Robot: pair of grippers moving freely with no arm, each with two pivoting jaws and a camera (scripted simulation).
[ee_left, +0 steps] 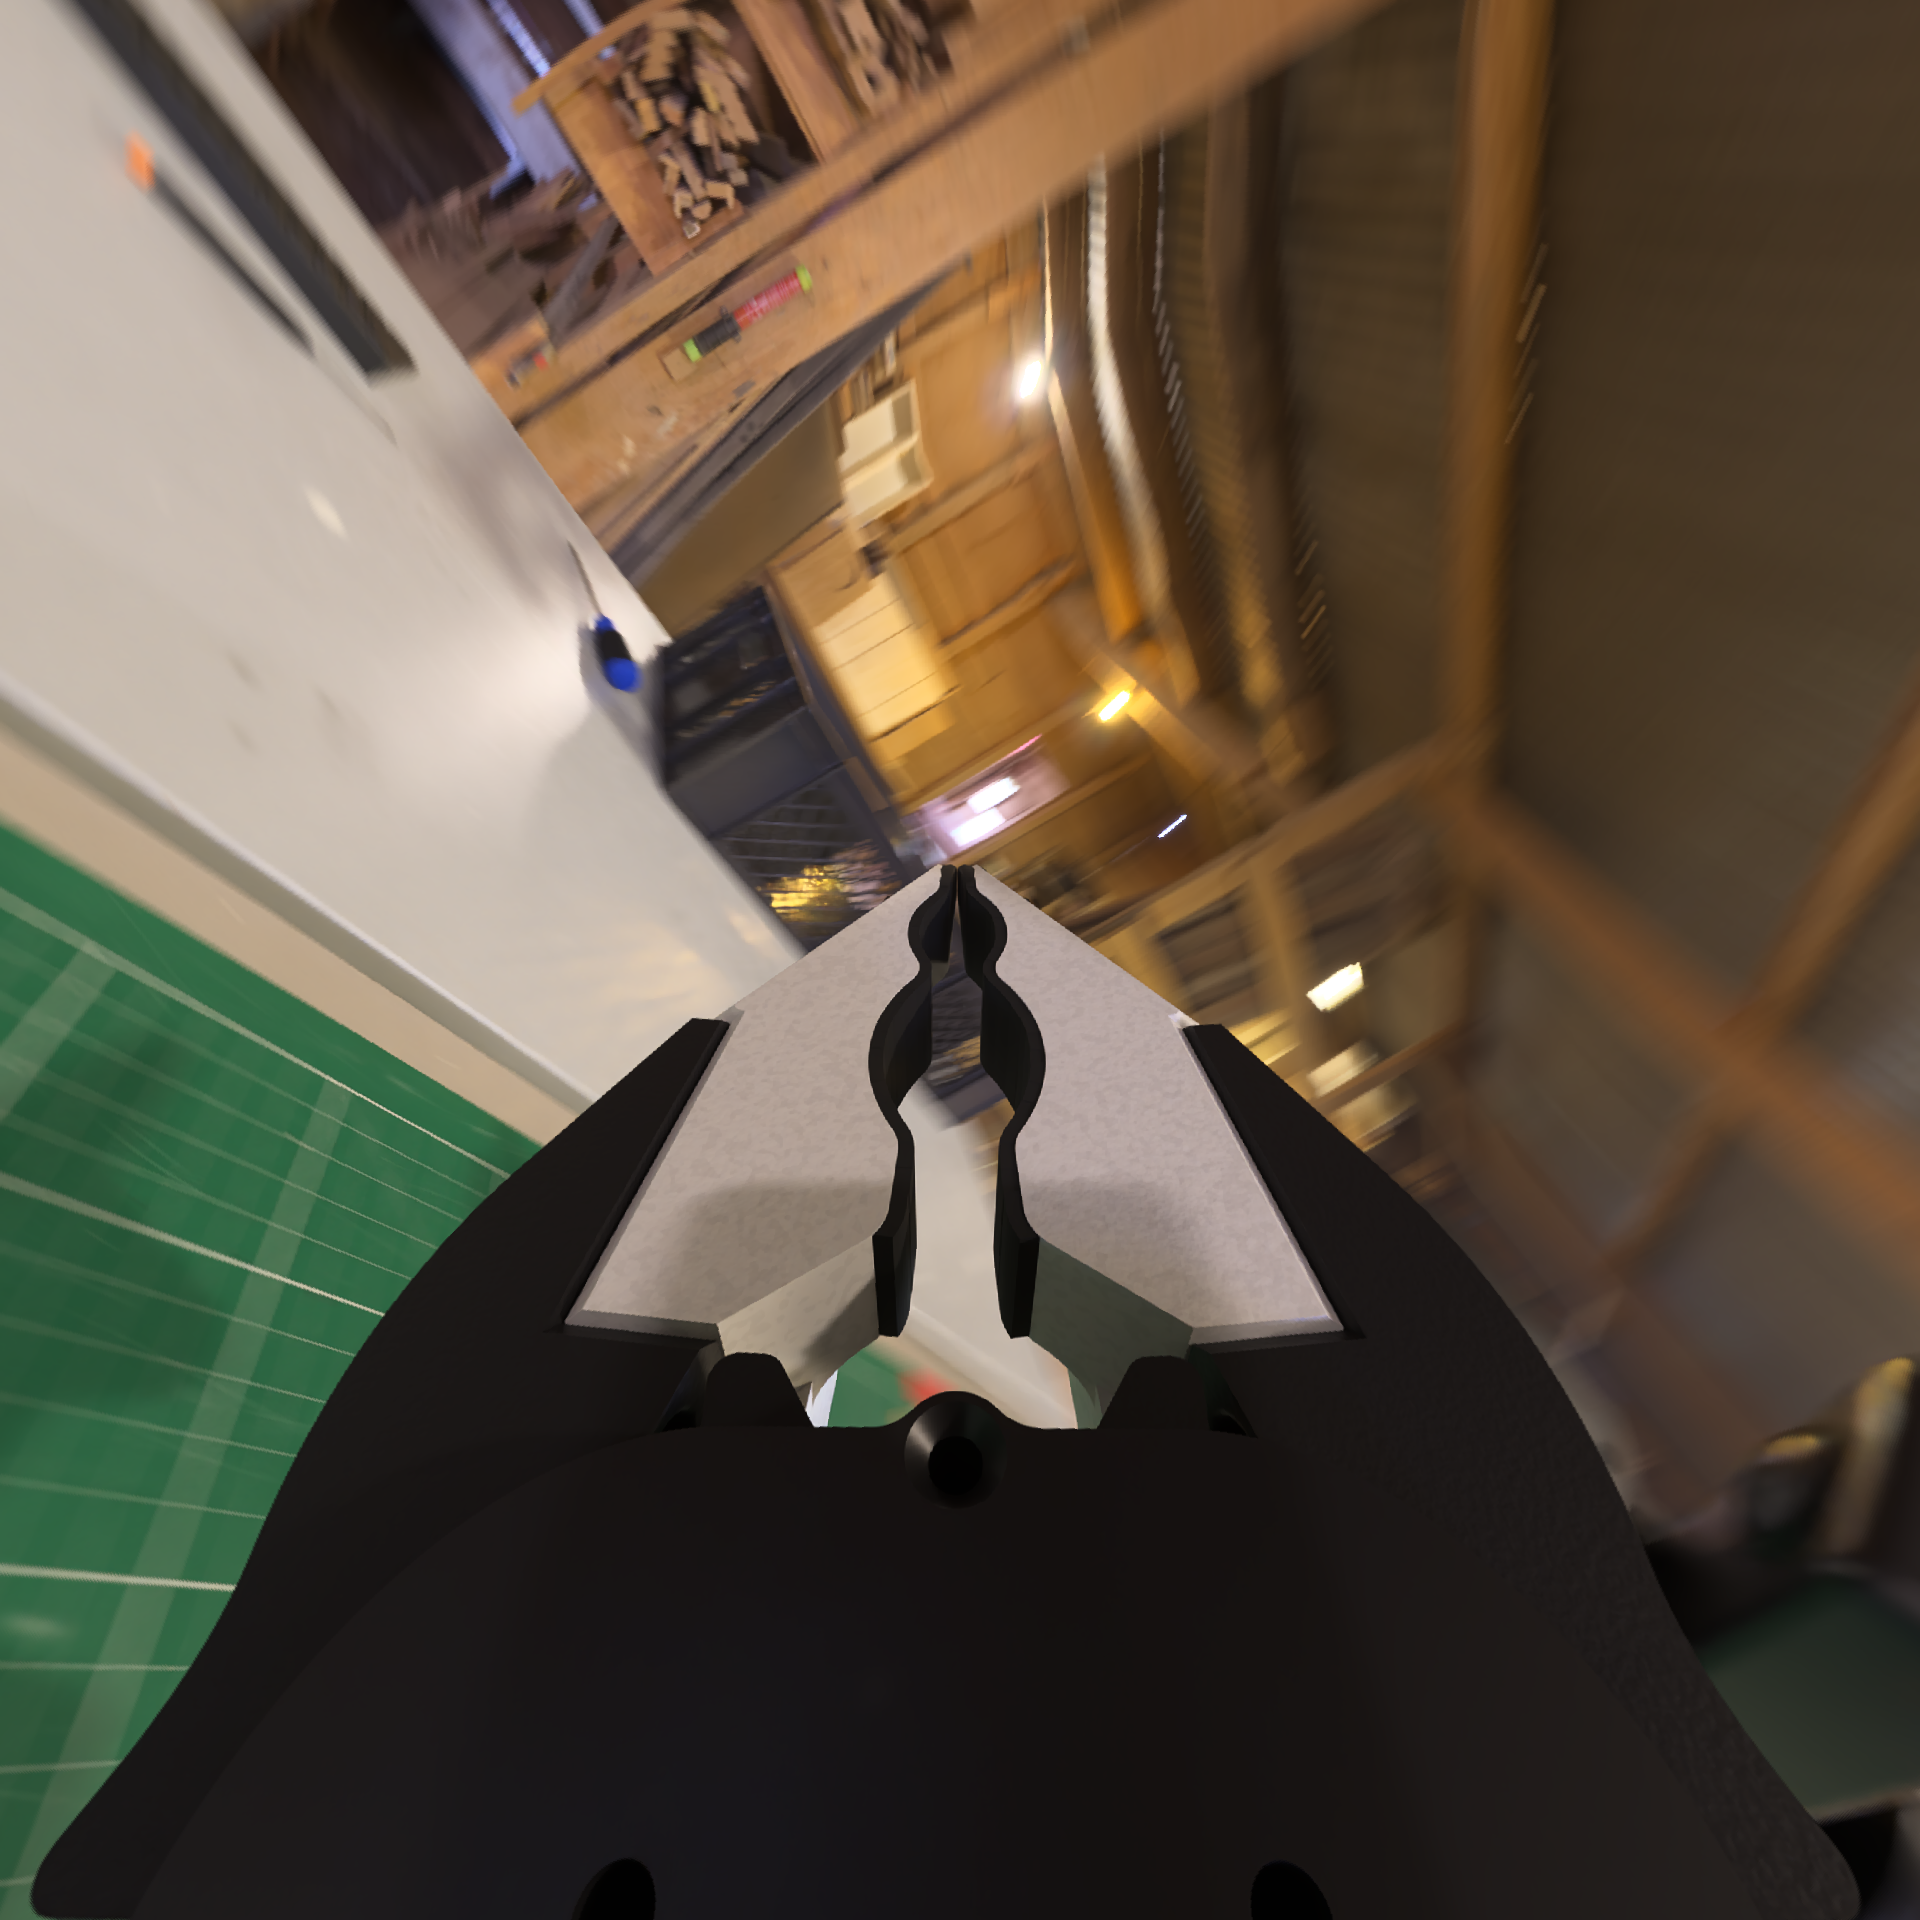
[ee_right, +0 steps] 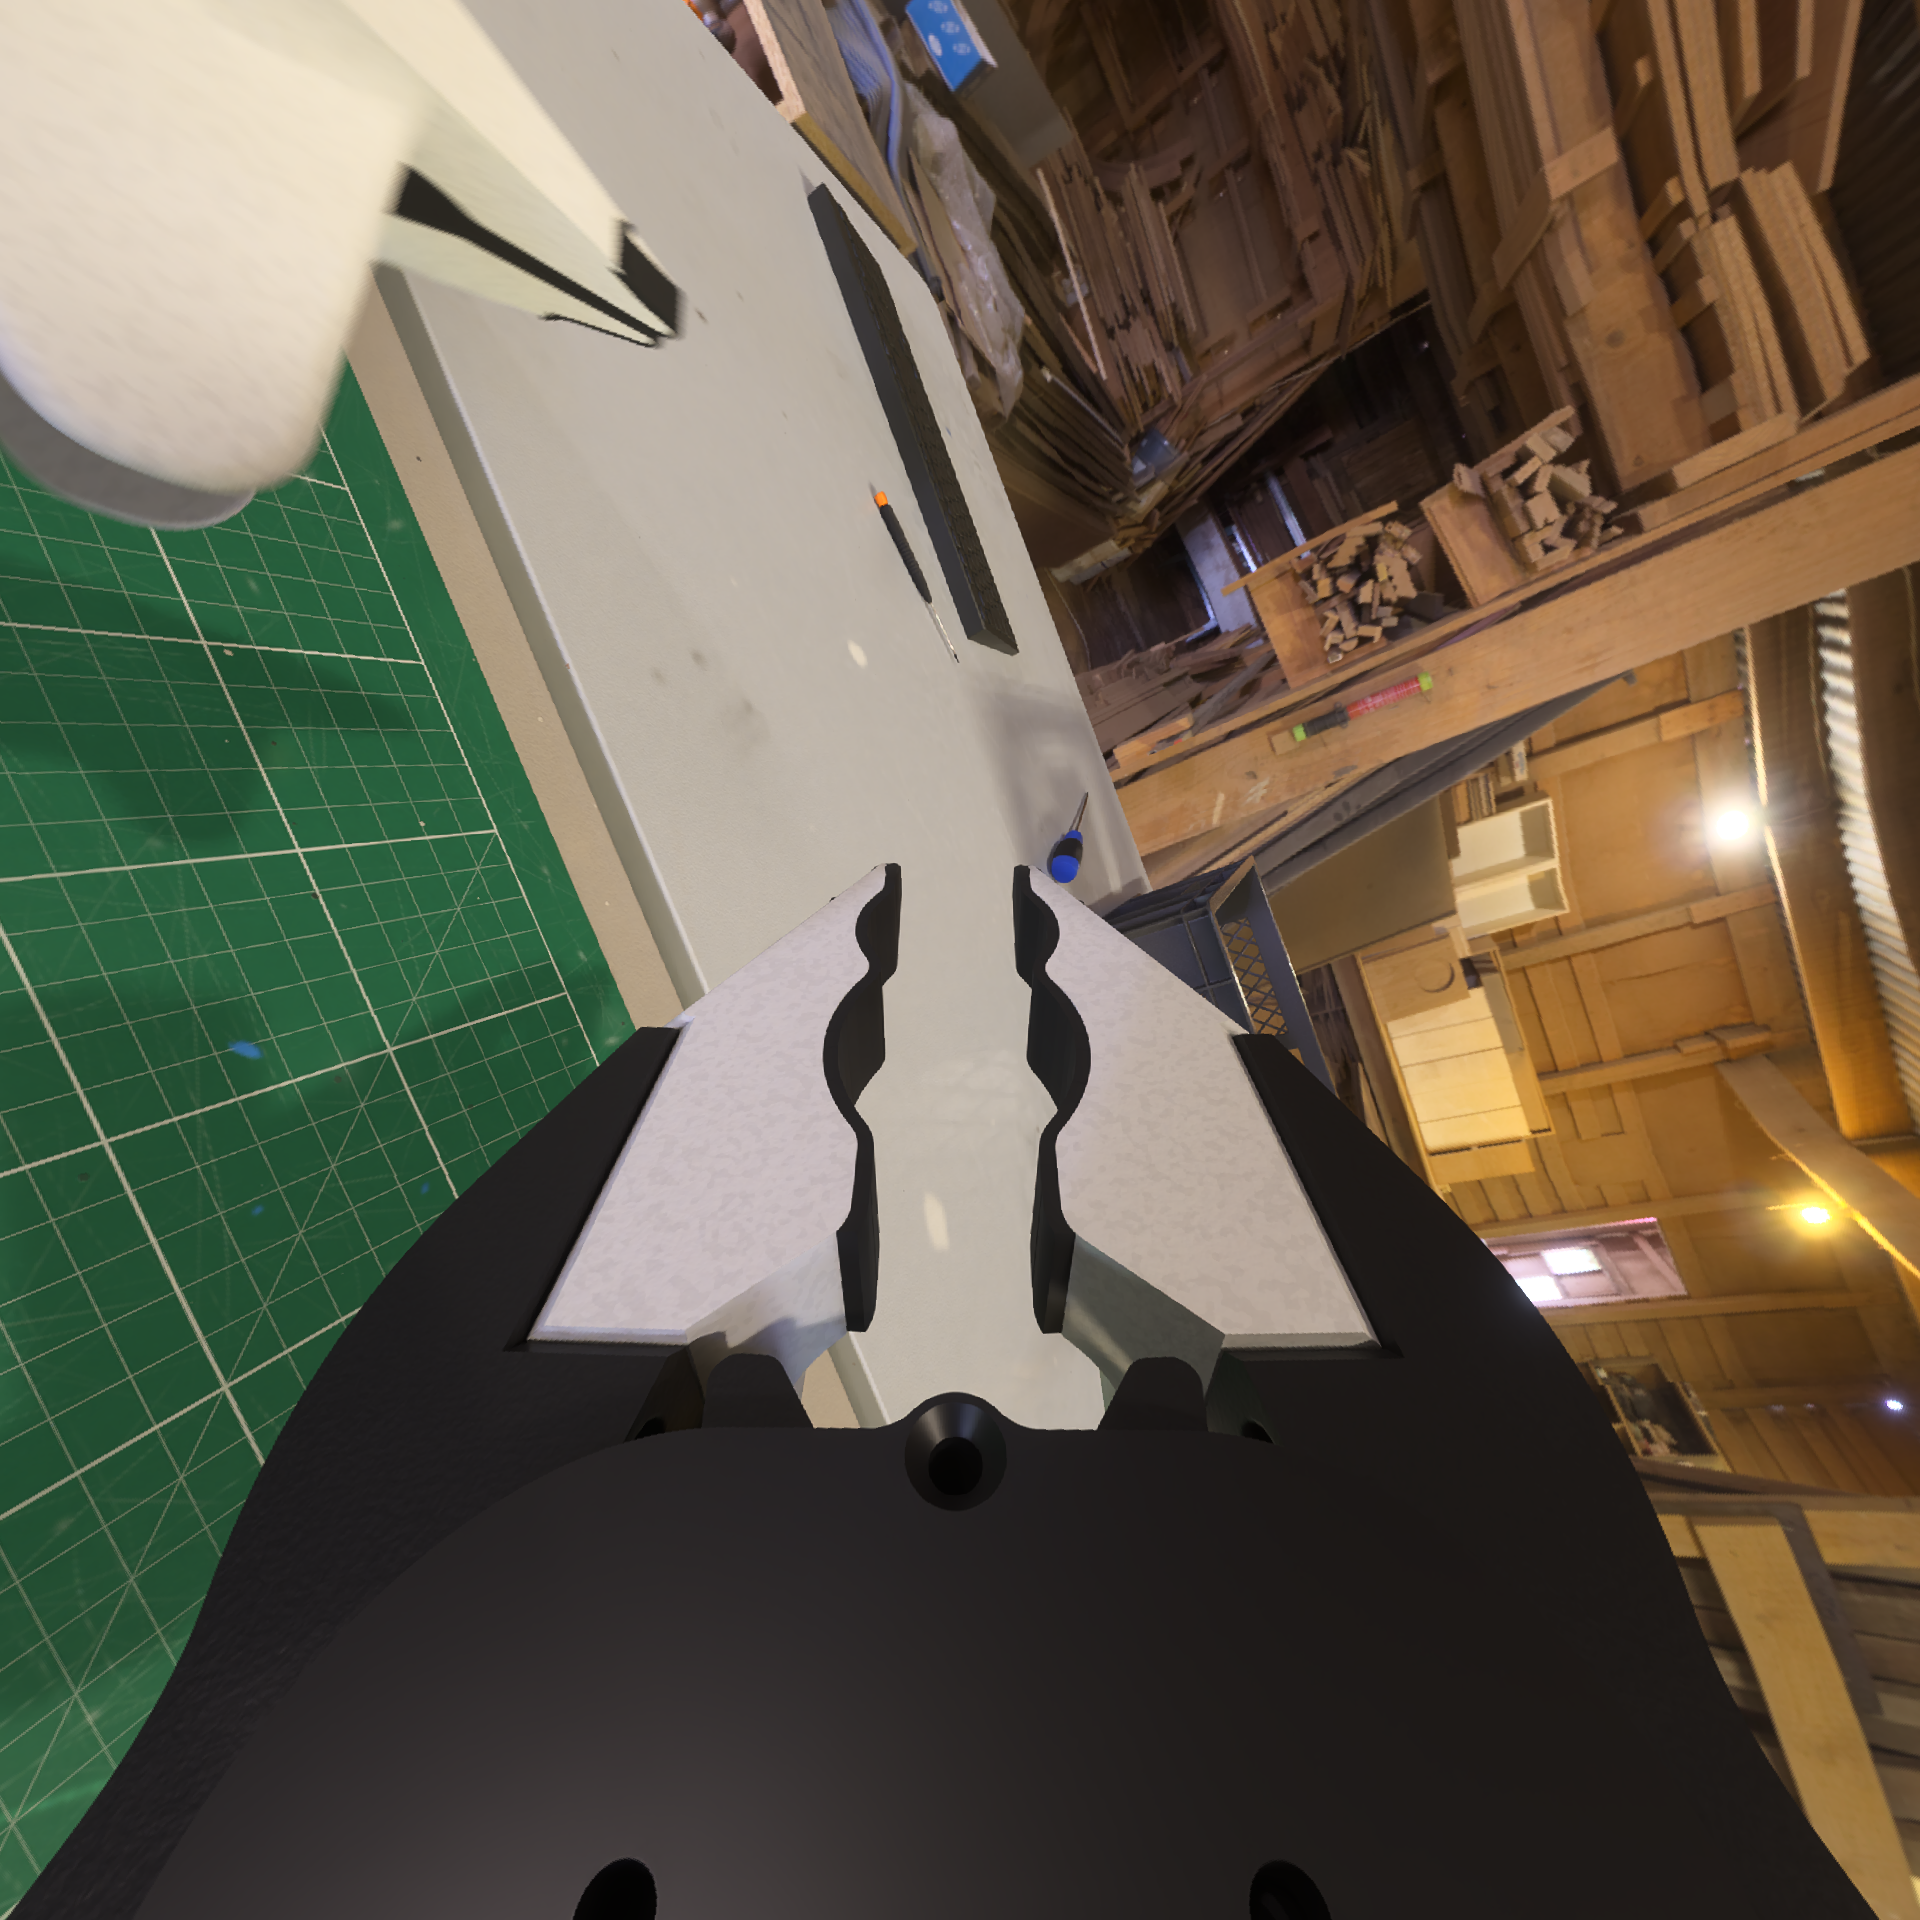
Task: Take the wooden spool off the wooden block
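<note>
Left gripper (ee_left: 957,878): fingertips pressed together, nothing between them, pointing past the counter (ee_left: 312,582) edge toward blurred shelving. Right gripper (ee_right: 957,883): jaws parted by a narrow gap, empty, above the counter beside the green mat (ee_right: 239,883). The other gripper (ee_right: 187,260) shows at upper left in the right wrist view. A blue-handled screwdriver (ee_right: 1066,850), an orange-tipped pen (ee_right: 902,545) and a dark strip (ee_right: 914,436) lie on the counter. Spool and block appear in neither view.

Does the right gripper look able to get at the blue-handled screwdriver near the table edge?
Probably yes: the right gripper points almost at the screwdriver with jaws open, and only bare table lies between.
</note>
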